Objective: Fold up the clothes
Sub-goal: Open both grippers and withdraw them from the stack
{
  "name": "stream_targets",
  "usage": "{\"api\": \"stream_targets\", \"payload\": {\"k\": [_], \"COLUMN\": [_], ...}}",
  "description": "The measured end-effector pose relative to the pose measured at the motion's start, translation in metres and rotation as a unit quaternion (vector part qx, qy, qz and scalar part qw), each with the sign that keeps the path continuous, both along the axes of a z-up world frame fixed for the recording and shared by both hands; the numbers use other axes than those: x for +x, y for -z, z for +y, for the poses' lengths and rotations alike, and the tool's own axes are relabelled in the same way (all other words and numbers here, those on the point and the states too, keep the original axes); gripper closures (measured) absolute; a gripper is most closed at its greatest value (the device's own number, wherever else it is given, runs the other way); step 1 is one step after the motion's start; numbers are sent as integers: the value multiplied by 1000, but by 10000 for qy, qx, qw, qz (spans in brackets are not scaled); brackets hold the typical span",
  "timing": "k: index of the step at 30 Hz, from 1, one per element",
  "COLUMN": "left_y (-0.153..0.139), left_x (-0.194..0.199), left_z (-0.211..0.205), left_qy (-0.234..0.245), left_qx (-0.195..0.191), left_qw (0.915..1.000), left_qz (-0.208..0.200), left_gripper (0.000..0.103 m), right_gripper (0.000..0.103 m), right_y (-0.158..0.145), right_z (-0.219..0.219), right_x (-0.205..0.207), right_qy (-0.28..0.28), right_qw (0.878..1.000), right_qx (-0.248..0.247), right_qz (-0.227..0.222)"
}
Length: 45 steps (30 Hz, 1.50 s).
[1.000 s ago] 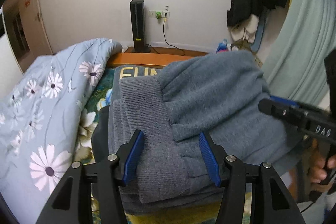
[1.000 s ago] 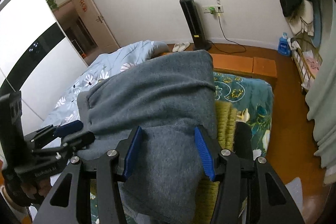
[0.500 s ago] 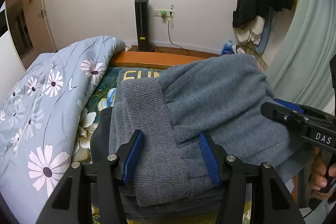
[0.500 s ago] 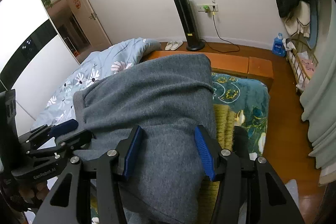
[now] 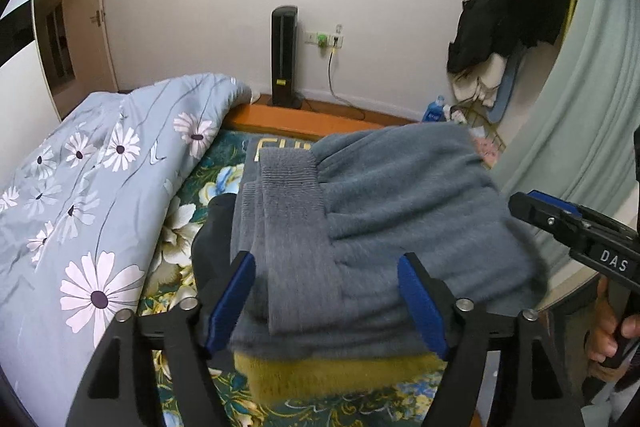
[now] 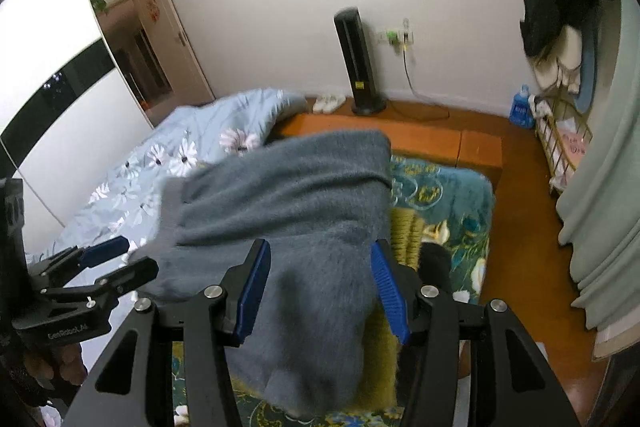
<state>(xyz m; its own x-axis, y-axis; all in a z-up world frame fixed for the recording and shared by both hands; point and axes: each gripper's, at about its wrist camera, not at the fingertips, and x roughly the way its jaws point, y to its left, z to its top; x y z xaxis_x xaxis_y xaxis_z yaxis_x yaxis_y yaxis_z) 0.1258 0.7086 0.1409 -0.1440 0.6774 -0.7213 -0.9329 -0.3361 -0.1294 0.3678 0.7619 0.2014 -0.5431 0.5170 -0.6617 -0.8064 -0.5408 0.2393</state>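
Note:
A folded grey-blue fleece garment (image 5: 384, 223) with a ribbed band (image 5: 292, 211) lies on top of a stack, over a mustard-yellow garment (image 5: 332, 375) and a black one (image 5: 212, 227). It also shows in the right wrist view (image 6: 288, 219). My left gripper (image 5: 326, 303) is open, its blue pads on either side of the garment's near edge. My right gripper (image 6: 320, 283) is open, its pads straddling the garment's near end. Each gripper shows in the other's view, at the right (image 5: 580, 235) and at the left (image 6: 100, 267).
The stack sits on a teal floral blanket (image 6: 448, 195) on a bed. A blue daisy-print duvet (image 5: 88, 187) is bunched at the left. Beyond the bed are a wooden ledge (image 6: 440, 143), a black tower heater (image 5: 285, 59), hanging clothes (image 5: 508, 27) and a green curtain (image 5: 580, 107).
Both grippers have drawn back and risen a little from the stack. The yellow garment's edge now shows under the grey one. Both stay open.

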Motion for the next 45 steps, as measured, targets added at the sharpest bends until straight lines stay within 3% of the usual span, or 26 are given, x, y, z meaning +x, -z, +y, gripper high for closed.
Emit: {"api": "stream_targets", "payload": {"k": [2, 7, 10, 15, 20, 33, 36, 45], "left_y": [-6, -9, -1, 12, 23, 58, 65, 72], "left_x": [6, 21, 29, 48, 65, 89, 92, 94], "left_z": [-16, -57, -74, -96, -108, -112, -109, -102], "left_qy": [15, -20, -120, -272, -401, -664, -673, -712], "left_qx": [147, 446, 441, 280, 138, -321, -436, -562], "left_qw": [9999, 9983, 9981, 9990, 9990, 9973, 9968, 9958], "left_qz": [-61, -368, -406, -236, -128, -55, 14, 90], "left_gripper": [15, 0, 0, 0, 0, 0, 0, 0], "right_gripper": [49, 40, 31, 30, 11, 7, 0, 0], "right_y": [-9, 6, 21, 45, 47, 73, 75, 80], "right_z": [-21, -70, -91, -118, -131, -144, -142, -136], "right_x": [12, 31, 35, 34, 35, 44, 46, 45], "right_qy": [32, 43, 0, -104, -124, -38, 7, -16], "right_qw": [9997, 9996, 9999, 9998, 9998, 9997, 9997, 9996], "right_qx": [214, 263, 121, -167, -125, -212, -203, -218], "right_qz": [114, 60, 7, -72, -2, -144, -166, -203]}}
